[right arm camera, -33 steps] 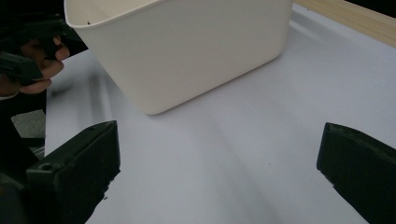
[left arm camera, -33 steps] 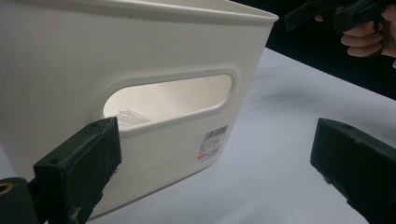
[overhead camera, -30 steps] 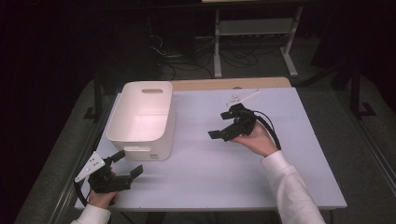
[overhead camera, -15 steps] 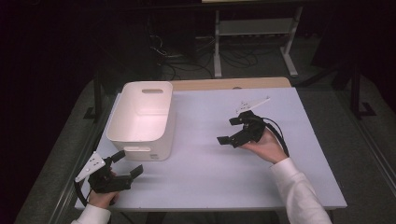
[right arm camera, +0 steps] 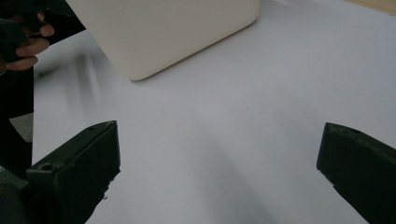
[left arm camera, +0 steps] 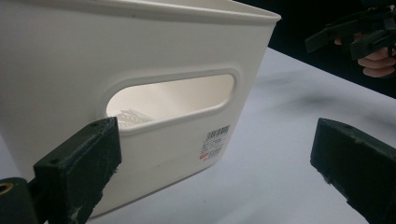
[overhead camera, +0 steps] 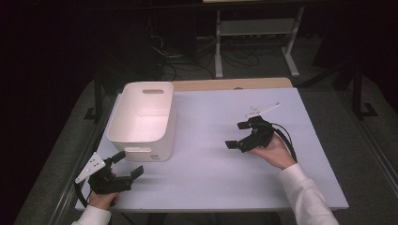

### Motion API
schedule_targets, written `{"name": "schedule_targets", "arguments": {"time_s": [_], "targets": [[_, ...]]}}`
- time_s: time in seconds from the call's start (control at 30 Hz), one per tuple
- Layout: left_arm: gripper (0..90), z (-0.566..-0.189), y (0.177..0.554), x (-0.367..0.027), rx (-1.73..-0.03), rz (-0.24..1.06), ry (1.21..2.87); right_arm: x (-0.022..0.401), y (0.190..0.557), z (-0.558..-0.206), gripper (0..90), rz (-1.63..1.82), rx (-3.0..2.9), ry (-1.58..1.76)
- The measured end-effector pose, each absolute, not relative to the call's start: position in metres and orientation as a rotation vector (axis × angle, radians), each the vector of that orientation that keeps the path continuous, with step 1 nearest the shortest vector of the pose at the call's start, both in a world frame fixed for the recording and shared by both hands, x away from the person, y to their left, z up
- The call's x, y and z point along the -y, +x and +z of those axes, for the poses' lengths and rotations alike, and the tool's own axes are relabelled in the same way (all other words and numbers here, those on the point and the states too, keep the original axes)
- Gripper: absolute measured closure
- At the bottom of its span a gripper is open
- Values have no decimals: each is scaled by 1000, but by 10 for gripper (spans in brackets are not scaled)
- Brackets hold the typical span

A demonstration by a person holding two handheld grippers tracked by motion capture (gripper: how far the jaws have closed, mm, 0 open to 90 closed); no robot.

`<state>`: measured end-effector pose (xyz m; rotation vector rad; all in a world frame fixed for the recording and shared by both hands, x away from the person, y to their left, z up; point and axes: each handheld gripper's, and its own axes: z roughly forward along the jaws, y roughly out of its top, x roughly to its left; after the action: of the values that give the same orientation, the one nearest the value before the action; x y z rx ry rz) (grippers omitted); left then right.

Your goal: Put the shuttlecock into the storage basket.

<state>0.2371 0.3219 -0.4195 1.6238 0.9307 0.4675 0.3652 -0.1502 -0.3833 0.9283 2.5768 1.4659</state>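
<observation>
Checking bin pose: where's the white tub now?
High view: white tub sits left on the table, just beyond the left tool, apart from it.

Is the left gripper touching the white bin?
Apart. The high view shows bare table between the left gripper and the white bin; its jaws stand open.

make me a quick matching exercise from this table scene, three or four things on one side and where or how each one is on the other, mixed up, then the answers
Things:
1. white bin
2. left claw
3. right claw
4. barcode label

Place or state:
A. open, above the bare middle of the table, right of the bin
B. stuck on the bin's end wall, below the handle slot
C. stands upright at the table's left side
D. open, at the near left corner, just in front of the bin's handle end

Pairs: 1-C, 2-D, 3-A, 4-B
</observation>
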Motion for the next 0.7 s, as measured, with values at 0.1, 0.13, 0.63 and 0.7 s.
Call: {"name": "schedule_targets", "arguments": {"time_s": [0.1,0.13,0.63,0.7], "targets": [[15,-419,237,-322,-932,467,1625,154,363,-385,0,1467,-2568,933],[15,-419,237,-322,-932,468,1625,156,362,-386,0,1475,-2565,935],[15,-419,236,-322,-925,470,1619,179,349,-397,0,1484,-2515,978],[15,-419,236,-322,-924,468,1619,181,347,-398,0,1483,-2509,973]]}}
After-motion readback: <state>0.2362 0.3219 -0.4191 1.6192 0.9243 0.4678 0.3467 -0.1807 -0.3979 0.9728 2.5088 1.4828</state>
